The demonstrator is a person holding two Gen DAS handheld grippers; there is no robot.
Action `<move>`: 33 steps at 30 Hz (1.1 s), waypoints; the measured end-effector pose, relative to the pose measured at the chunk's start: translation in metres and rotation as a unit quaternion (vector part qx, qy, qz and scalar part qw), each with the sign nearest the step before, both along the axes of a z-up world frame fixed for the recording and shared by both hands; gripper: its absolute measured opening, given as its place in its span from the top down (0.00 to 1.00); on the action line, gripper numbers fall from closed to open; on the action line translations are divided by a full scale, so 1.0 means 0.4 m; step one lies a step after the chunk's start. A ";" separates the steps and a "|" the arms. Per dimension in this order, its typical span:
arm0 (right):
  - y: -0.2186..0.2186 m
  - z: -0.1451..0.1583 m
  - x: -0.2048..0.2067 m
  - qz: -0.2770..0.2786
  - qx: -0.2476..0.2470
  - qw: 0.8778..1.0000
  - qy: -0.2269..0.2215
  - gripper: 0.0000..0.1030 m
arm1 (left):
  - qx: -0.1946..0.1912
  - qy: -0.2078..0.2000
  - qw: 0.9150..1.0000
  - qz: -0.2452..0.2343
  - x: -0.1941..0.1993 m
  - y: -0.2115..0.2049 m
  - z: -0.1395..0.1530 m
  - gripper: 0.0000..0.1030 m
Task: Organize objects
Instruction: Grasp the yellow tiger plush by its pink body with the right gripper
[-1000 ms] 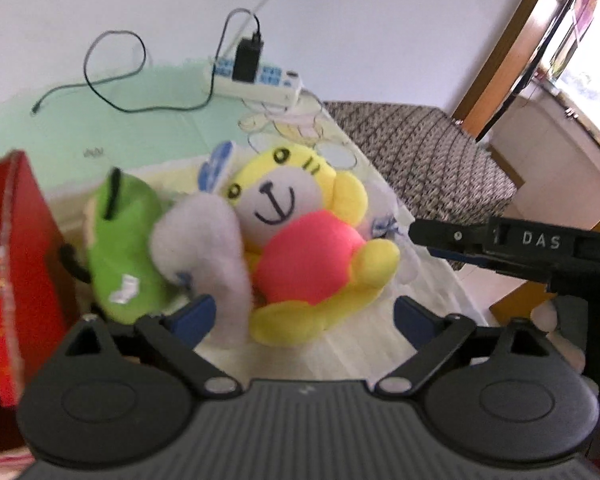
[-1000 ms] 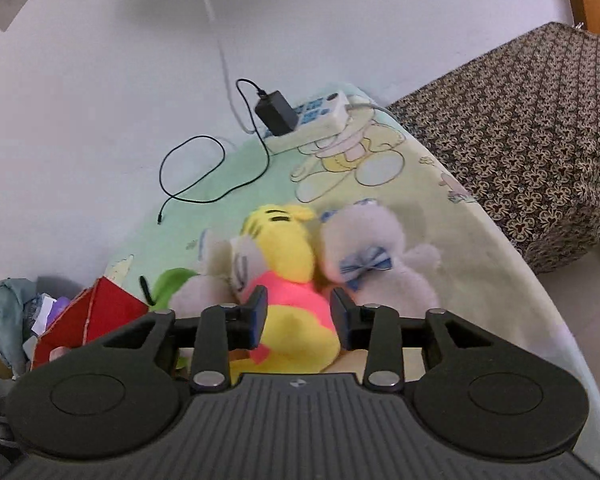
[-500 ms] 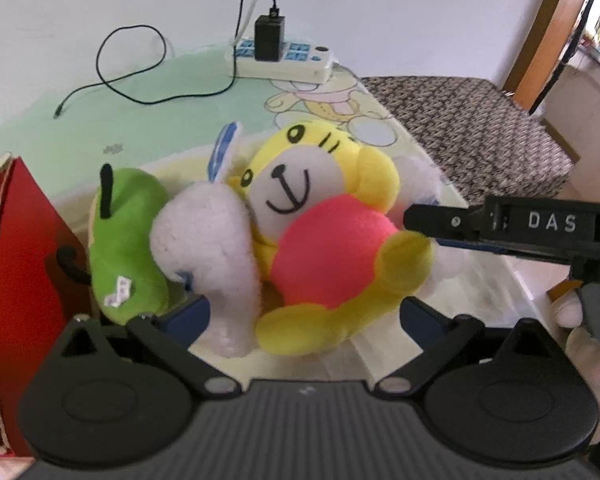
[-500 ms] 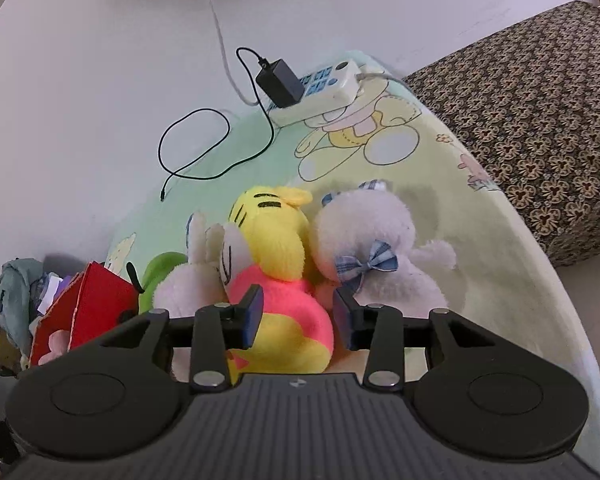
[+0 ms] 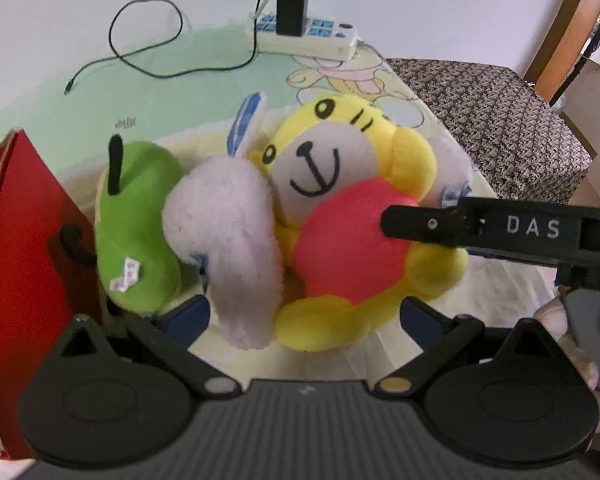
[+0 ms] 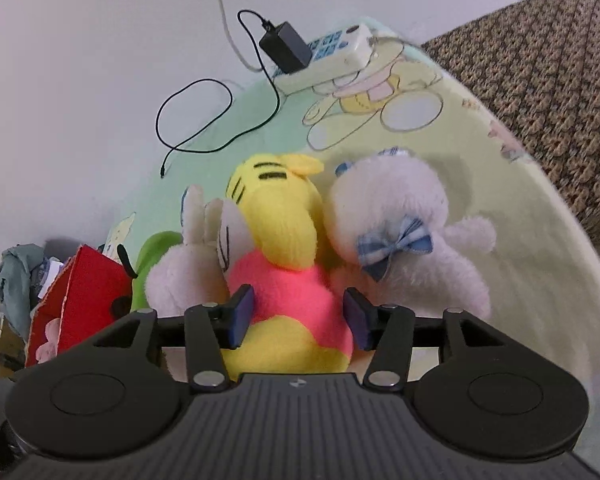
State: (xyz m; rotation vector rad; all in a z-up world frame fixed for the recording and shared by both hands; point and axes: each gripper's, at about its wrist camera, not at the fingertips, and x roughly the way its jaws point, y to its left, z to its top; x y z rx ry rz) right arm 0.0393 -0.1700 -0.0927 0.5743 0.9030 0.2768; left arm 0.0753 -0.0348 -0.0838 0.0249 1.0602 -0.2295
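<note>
The right hand-held gripper [image 6: 298, 318], jaws just opening, straddles the yellow bear [image 6: 284, 240]; the left hand-held gripper [image 5: 304, 316] gapes empty. Closing either could snag the neighbouring white plush [image 5: 228, 240].

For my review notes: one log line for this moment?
left gripper: open, before yellow plush | right gripper: jaws just opening, straddling yellow plush

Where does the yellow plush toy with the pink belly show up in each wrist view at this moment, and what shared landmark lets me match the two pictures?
Left wrist view: the yellow plush toy lies at centre, facing the camera, between a white plush and the right gripper's arm.
Right wrist view: the same toy sits low at centre, seen from behind, just ahead of the jaws.
Shared landmark: the white power strip with a black charger, at the far edge of the cloth.
</note>
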 end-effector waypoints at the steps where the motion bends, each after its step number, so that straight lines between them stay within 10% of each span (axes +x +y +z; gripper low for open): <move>1: 0.002 -0.004 -0.001 -0.002 0.002 1.000 0.001 0.48 | -0.001 0.003 1.000 0.001 0.000 0.001 -0.002 0.03; 18: -0.013 0.019 -0.104 0.067 0.057 0.996 0.032 0.71 | -0.072 0.050 0.993 -0.078 -0.096 0.007 -0.008 0.03; 33: -0.049 -0.005 -0.099 0.037 0.024 0.998 0.048 0.40 | -0.060 0.074 0.992 -0.083 -0.115 -0.036 -0.019 0.03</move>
